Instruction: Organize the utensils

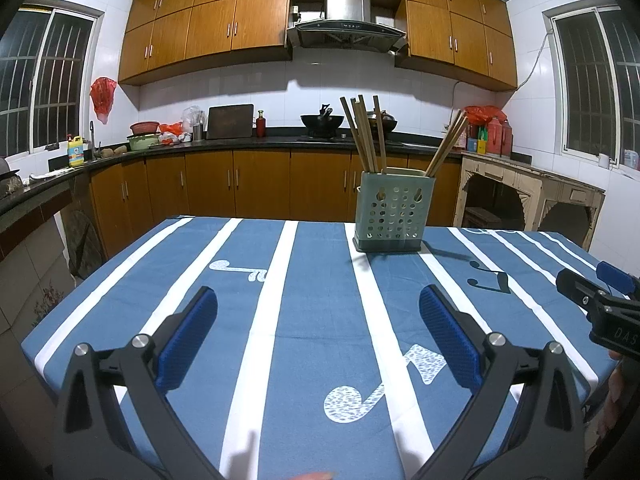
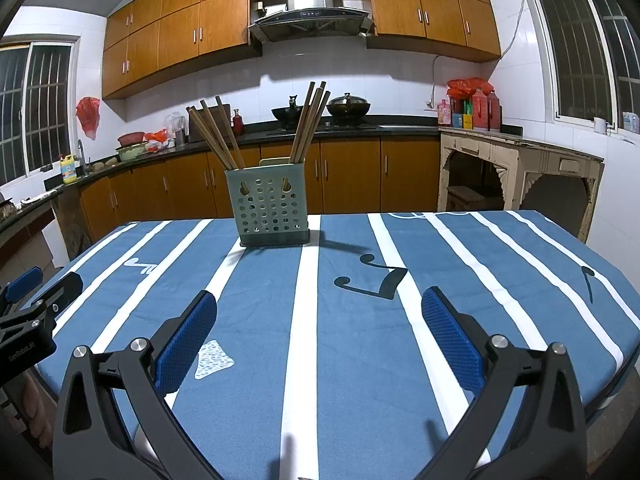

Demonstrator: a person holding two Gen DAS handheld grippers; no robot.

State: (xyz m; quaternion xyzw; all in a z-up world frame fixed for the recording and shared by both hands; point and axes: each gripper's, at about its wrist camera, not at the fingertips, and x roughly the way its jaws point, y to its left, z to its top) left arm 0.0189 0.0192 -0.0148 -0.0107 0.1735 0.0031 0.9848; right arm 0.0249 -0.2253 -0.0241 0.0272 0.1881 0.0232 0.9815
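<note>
Wooden chopsticks [image 1: 365, 136] stand in a perforated plastic holder [image 1: 394, 212]

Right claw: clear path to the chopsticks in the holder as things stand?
Probably yes. The right claw is open and holds nothing, and only bare tablecloth lies between it and the holder. The chopsticks stick up above its rim, unobstructed.

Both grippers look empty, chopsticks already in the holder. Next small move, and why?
Probably retract and stop. The chopsticks stand in two bunches inside the green holder, and no loose utensil shows on the striped tablecloth. The left gripper and right gripper are both open, holding nothing, well short of the holder. Anything outside these views can't be ruled out.
</note>
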